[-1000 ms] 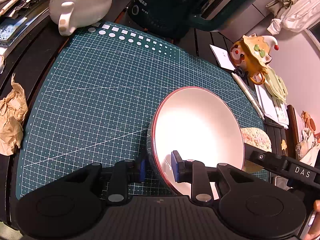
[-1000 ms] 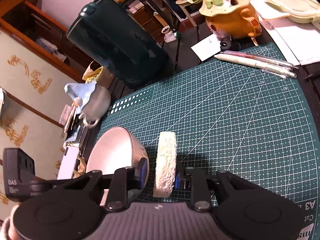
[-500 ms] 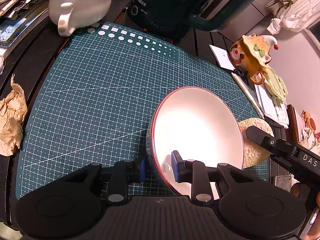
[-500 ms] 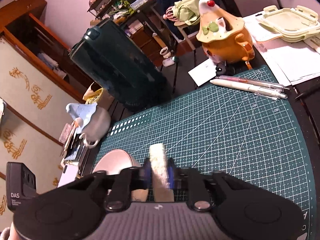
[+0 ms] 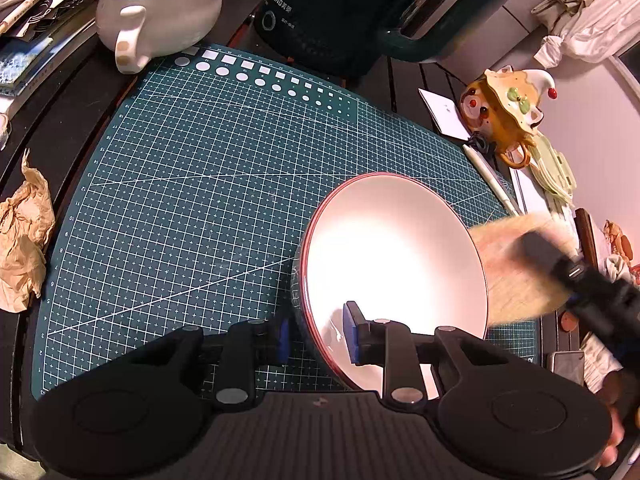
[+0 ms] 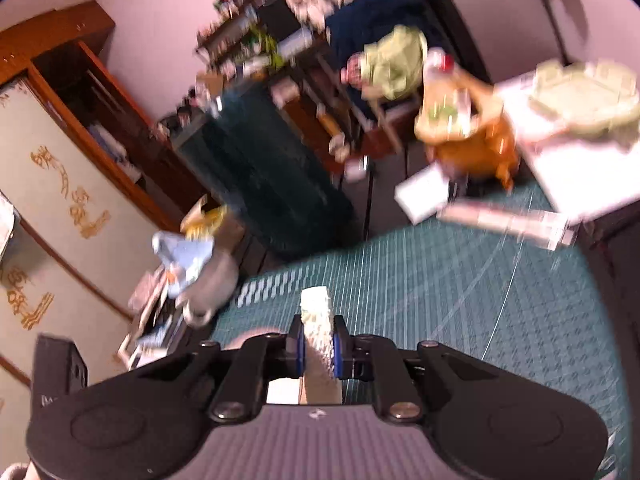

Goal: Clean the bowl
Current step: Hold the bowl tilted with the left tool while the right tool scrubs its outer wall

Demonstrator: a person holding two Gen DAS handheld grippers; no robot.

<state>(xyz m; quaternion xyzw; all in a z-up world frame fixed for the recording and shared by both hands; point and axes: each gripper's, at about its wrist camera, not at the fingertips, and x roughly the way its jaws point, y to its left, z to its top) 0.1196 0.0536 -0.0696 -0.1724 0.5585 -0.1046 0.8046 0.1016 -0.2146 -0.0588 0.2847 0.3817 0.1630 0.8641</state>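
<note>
Two grippers are busy: my left gripper [image 5: 316,338] pinches the tilted bowl's [image 5: 394,264] rim over the mat [image 5: 192,184]; my right gripper [image 6: 318,350], just closed, clamps the sponge [image 6: 318,320] beside it.

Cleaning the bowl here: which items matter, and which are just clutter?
In play: bowl, clamped at its rim by left tongs; sponge, squeezed in right tongs.
Clutter: cutting mat, blue-lidded teapot, orange teapot, crumpled paper, pen.

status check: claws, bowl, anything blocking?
Left claw clamped on bowl rim, bowl tilted on the mat. Right claw shut on sponge, at bowl's right edge, not wiping yet. Nothing blocking.
</note>
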